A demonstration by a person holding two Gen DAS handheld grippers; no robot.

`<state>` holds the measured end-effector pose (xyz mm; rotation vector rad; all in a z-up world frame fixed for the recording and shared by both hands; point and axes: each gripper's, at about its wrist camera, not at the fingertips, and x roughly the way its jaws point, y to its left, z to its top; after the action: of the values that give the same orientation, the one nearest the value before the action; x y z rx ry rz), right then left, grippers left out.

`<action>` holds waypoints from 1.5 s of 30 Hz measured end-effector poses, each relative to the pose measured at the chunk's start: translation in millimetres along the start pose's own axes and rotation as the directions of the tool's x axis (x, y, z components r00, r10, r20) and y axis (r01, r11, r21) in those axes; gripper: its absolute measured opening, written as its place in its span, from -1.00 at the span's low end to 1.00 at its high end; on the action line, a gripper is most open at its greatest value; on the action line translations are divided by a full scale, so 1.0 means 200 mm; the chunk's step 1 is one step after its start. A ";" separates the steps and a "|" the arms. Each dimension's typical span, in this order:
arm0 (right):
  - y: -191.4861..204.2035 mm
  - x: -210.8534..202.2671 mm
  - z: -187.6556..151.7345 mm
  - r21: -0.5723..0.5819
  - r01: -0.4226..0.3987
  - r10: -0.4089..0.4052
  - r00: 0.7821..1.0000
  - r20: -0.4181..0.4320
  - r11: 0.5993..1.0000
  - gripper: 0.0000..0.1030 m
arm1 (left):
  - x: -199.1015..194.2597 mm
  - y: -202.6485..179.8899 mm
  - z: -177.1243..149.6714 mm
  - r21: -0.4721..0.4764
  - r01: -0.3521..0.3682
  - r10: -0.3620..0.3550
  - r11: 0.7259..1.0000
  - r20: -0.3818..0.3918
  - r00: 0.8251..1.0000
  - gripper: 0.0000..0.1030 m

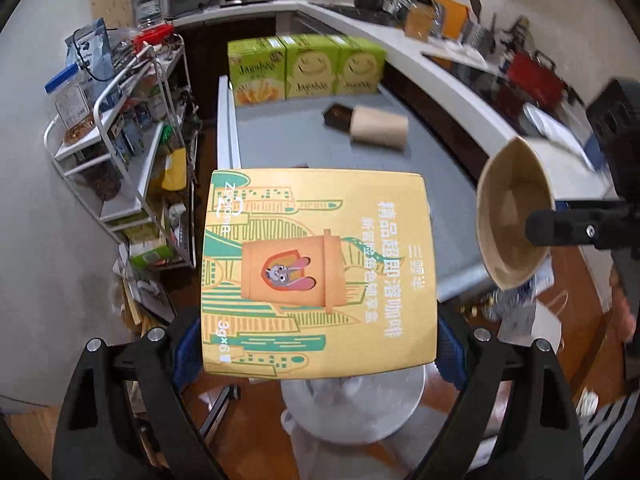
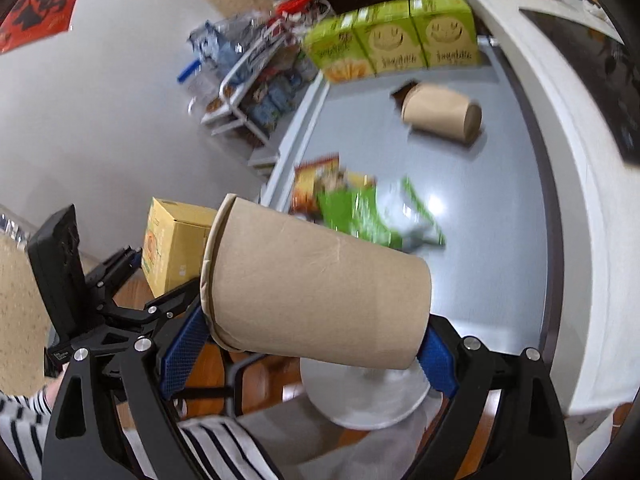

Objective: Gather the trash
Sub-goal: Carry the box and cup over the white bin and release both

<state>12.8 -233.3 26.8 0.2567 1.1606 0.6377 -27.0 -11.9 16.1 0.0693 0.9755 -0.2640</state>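
Gripping: left tongs (image 1: pixel 320 340) box (image 1: pixel 316 272); right tongs (image 2: pixel 308 344) cup (image 2: pixel 316 284)

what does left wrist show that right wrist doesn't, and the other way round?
Left wrist only: the printed front of the yellow coffee box clamped in the left hand-held gripper, the open mouth of the paper cup, and clutter along the counter.
Right wrist only: green and orange wrappers lying on the grey table, a red wall poster, a striped sleeve.
Both: a second paper cup on its side, three green snack boxes, the wire rack, a round white bin below.
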 end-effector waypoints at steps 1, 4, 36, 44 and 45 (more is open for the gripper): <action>0.00 0.01 -0.03 -0.001 0.002 -0.002 1.000 -0.020 1.000 0.72 | 0.00 -0.01 -0.03 0.009 0.006 -0.005 1.000 -0.014 1.000 0.77; -0.01 0.08 -0.14 -0.010 0.019 -0.020 0.996 -0.092 1.000 0.72 | 0.02 -0.05 -0.13 0.040 0.012 -0.009 0.999 -0.065 0.998 0.76; -0.30 0.92 -0.56 0.041 0.242 -0.201 0.879 -0.432 0.970 0.72 | 0.77 -0.13 -0.65 0.188 0.043 0.047 0.981 -0.446 0.894 0.76; -0.33 1.00 -0.57 0.092 0.263 -0.198 0.875 -0.442 0.960 0.73 | 0.87 -0.14 -0.67 0.215 0.035 0.072 0.976 -0.471 0.879 0.77; -0.33 1.01 -0.57 0.091 0.265 -0.198 0.873 -0.446 0.960 0.73 | 0.88 -0.14 -0.67 0.215 0.035 0.073 0.976 -0.476 0.876 0.76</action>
<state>-18.5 -181.0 -207.2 0.0977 1.6471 0.4005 -48.2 -48.6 -202.8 0.3612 1.4410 -0.3442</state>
